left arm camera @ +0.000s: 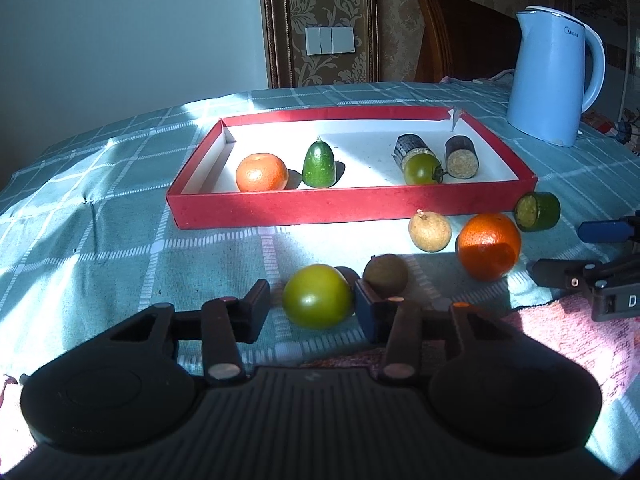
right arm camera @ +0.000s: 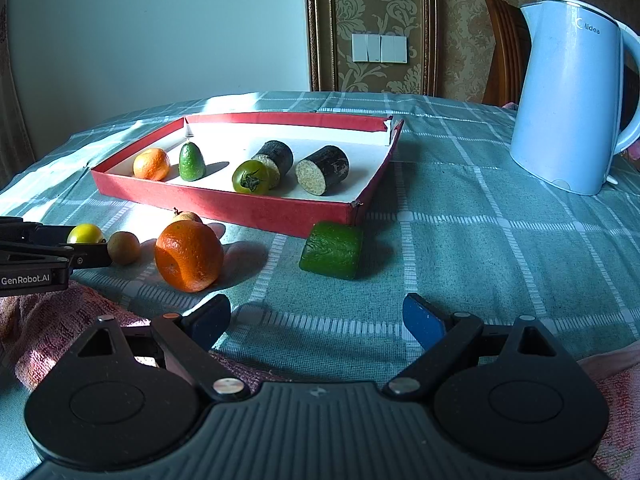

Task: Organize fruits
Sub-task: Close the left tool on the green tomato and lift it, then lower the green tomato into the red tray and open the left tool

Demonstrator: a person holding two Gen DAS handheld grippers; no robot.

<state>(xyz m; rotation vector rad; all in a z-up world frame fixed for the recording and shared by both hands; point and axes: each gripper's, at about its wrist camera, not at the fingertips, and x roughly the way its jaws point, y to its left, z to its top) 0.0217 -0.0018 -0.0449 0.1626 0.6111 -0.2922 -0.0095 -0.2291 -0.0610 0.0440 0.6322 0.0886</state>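
A green tomato [left arm camera: 318, 296] lies on the cloth between the fingers of my left gripper [left arm camera: 314, 308]. The right pad is against the tomato, while a sliver of cloth still shows at the left pad. A brown longan [left arm camera: 386, 274] sits just behind the right finger. Farther right are a pale longan [left arm camera: 430, 231], a big orange [left arm camera: 489, 246] and a green cucumber piece [left arm camera: 538, 211]. The red tray [left arm camera: 320, 210] holds a mandarin [left arm camera: 262, 173], a cucumber tip [left arm camera: 319, 164], a green tomato [left arm camera: 421, 169] and two dark sugarcane pieces [left arm camera: 462, 157]. My right gripper [right arm camera: 316, 322] stands open over bare cloth, in front of the cucumber piece [right arm camera: 332, 250].
A blue kettle [right arm camera: 572, 96] stands at the back right of the checked tablecloth. A pink towel [right arm camera: 60, 320] lies along the near table edge under both grippers. A wooden chair [left arm camera: 452, 36] stands behind the table.
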